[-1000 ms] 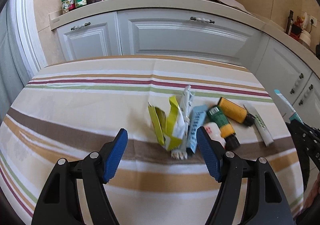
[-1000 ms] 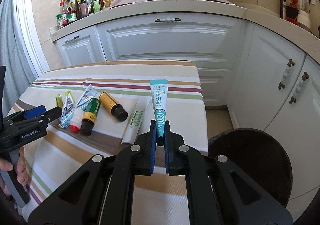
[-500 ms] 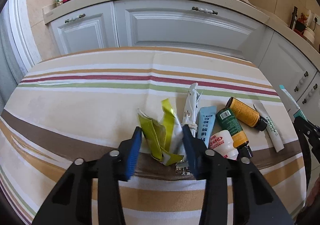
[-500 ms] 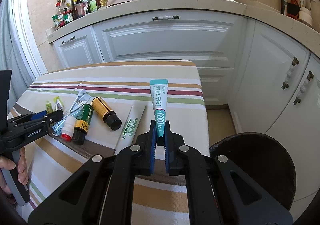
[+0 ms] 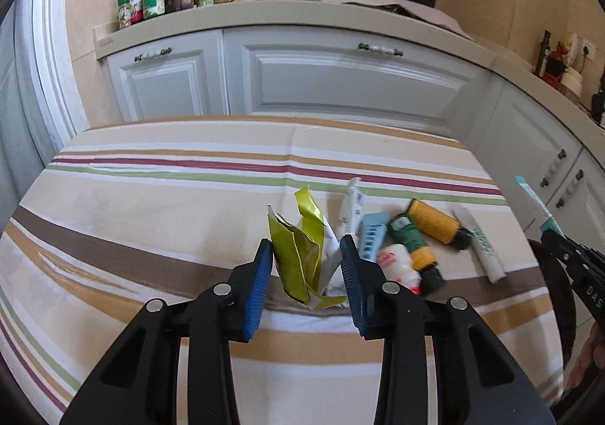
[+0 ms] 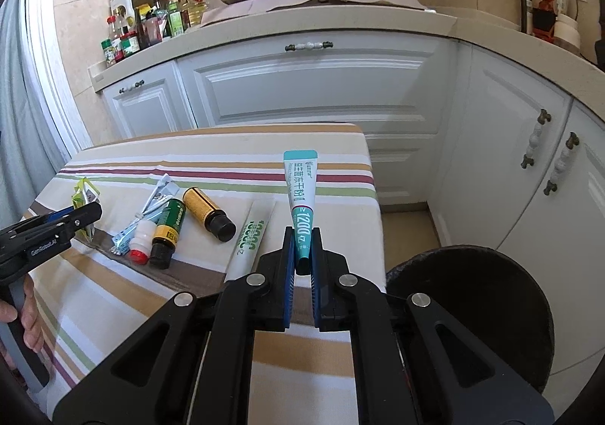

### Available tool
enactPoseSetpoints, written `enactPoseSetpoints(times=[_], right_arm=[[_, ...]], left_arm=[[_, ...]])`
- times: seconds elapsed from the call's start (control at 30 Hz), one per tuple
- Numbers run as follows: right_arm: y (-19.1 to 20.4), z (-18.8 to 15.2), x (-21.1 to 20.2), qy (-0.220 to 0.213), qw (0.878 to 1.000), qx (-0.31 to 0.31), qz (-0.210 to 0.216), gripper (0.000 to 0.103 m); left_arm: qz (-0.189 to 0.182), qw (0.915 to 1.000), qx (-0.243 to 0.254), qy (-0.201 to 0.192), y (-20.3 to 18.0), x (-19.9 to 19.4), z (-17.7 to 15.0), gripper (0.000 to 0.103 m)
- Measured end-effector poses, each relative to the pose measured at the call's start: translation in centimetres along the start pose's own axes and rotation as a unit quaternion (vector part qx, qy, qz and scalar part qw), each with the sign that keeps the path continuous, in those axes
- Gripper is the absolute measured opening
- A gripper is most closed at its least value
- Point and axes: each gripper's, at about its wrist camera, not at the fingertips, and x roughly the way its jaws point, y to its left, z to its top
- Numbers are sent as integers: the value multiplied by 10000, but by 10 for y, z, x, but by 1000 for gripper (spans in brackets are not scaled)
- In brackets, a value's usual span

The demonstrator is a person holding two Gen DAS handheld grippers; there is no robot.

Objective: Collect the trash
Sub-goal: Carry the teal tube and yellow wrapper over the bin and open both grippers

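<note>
Both wrist views look obliquely down along their fingers, close over the striped table (image 5: 159,205), toward the cabinets (image 6: 314,84); both share the table's litter

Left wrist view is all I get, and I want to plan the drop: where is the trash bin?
Observer: A round black bin stands on the floor just off the right end of the table.
Operator: Is the right gripper carrying anything?
Observer: Yes. The right gripper has its jaws shut on the lower end of a teal sachet, which sticks up and forward.
Operator: Is it over the bin already?
Observer: Not yet. In the right wrist view the sachet sits left of the bin, in front of the table's striped cloth.
</note>
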Motion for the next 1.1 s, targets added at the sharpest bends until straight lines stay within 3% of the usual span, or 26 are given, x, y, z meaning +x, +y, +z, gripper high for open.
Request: enactPoseSetpoints(times=[0.43,0.8,1.1], right_arm=[[-41,-32,-59,-162,9975,371,-588,7],[-94,-67,-103,-232,9888,778,-1255,7],[-123,-83,-119,-320,9842,996,-1430,7]], left_arm=[[-887,9942,593,-167,-74,-39,-16,37],[-1626,9780,1292,-174,-166,-50,-37,37],[-1850,9658,1804,-221,-225,-49,-49,38]])
